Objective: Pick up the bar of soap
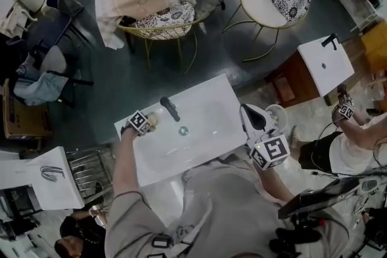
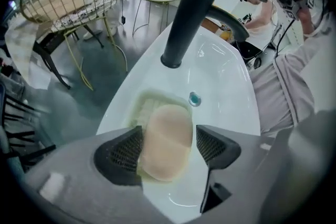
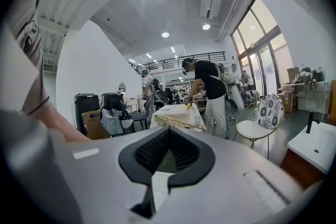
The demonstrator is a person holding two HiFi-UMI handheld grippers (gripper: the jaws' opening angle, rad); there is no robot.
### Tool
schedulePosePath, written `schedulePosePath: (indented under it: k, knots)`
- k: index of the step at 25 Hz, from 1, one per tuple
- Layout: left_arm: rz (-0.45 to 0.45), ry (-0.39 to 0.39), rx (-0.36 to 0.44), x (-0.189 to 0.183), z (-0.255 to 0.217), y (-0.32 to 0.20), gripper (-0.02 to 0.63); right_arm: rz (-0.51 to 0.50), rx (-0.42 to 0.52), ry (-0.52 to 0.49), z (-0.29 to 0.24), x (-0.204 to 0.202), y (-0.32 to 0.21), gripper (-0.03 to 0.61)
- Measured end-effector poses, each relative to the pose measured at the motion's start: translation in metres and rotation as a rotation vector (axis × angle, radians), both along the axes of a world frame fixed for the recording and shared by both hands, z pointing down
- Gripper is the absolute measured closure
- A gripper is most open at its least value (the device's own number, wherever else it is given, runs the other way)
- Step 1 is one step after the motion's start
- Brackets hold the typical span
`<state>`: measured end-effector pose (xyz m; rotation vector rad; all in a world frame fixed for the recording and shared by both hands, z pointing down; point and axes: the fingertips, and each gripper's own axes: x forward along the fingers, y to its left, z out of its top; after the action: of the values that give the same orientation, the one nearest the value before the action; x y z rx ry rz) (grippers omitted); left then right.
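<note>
L gripper (image 2: 169,150) astride 1 soap bar (image 2: 166,131), 1 sink (image 2: 223,78).

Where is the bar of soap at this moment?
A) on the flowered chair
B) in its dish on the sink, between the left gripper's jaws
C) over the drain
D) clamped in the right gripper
B: the left gripper view shows the soap in its dish, between the left gripper pads, near the black tap.

Black faucet (image 2: 184,18) just behind soap (image 2: 167,141)
</note>
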<state>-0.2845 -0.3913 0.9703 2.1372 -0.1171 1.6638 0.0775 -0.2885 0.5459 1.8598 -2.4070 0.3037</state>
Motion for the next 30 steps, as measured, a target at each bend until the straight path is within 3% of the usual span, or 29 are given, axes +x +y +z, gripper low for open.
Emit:
schedulePosePath:
  k: [3, 5, 12, 14, 22, 30]
  knots:
    - [0.009, 0.008, 0.067, 0.001, 0.003, -0.006, 0.336, 0.015, 0.000, -0.002, 0.000, 0.004, 0.001, 0.580]
    - [0.008, 0.010, 0.064, -0.001, 0.003, -0.006, 0.339, 0.018, -0.001, -0.003, 0.001, 0.005, 0.000, 0.580]
    - [-0.029, 0.039, -0.115, 0.002, -0.003, 0.010, 0.356, 0.011, 0.015, -0.004, -0.004, 0.005, -0.007, 0.580]
    - [-0.039, 0.048, -0.134, 0.003, -0.004, 0.011, 0.356, 0.013, 0.016, -0.005, -0.004, 0.007, -0.008, 0.580]
    - [-0.086, 0.046, -0.068, -0.004, -0.012, -0.006, 0.357, 0.002, 0.007, -0.013, 0.000, 0.003, -0.009, 0.580]
    - [-0.077, 0.072, -0.084, 0.002, -0.020, 0.004, 0.357, -0.003, 0.019, -0.014, -0.004, -0.001, -0.010, 0.580]
